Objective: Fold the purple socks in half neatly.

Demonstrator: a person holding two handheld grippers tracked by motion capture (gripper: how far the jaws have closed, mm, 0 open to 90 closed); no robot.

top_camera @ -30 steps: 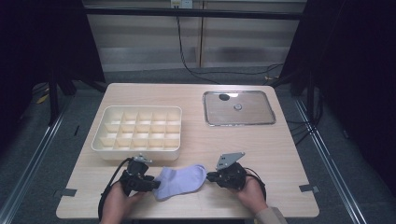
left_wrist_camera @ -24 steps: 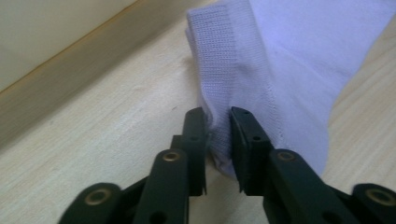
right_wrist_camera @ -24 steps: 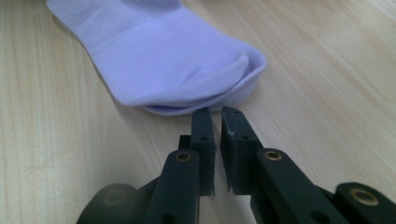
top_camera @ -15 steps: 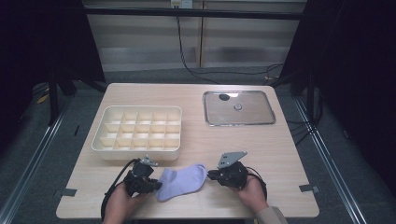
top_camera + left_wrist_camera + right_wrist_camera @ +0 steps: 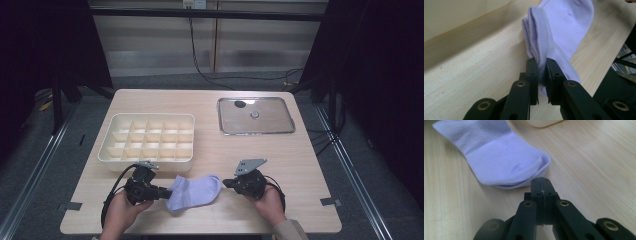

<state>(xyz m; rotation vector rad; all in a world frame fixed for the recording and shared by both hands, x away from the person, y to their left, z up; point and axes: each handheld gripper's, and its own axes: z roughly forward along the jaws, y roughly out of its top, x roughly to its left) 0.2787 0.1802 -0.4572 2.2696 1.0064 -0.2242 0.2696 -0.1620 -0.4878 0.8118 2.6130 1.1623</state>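
A pale lilac sock (image 5: 197,191) lies flat near the table's front edge, between my two grippers. My left gripper (image 5: 167,192) is at its cuff end. In the left gripper view its jaws have just closed, and the left gripper (image 5: 542,62) pinches the folded ribbed cuff of the sock (image 5: 564,22). My right gripper (image 5: 224,183) is at the toe end. In the right gripper view the right gripper (image 5: 541,180) has its jaws pressed together on nothing, just short of the rounded toe of the sock (image 5: 499,160).
A cream organiser box (image 5: 107,145) with several small compartments stands behind the left hand. A shiny metal tray lid (image 5: 272,122) with a small knob lies at the back right. Bare wood stretches between the two and along the front edge.
The left gripper's jaws have closed on the sock's cuff and the hand has lifted it a little. The right hand has stayed in place beside the toe.
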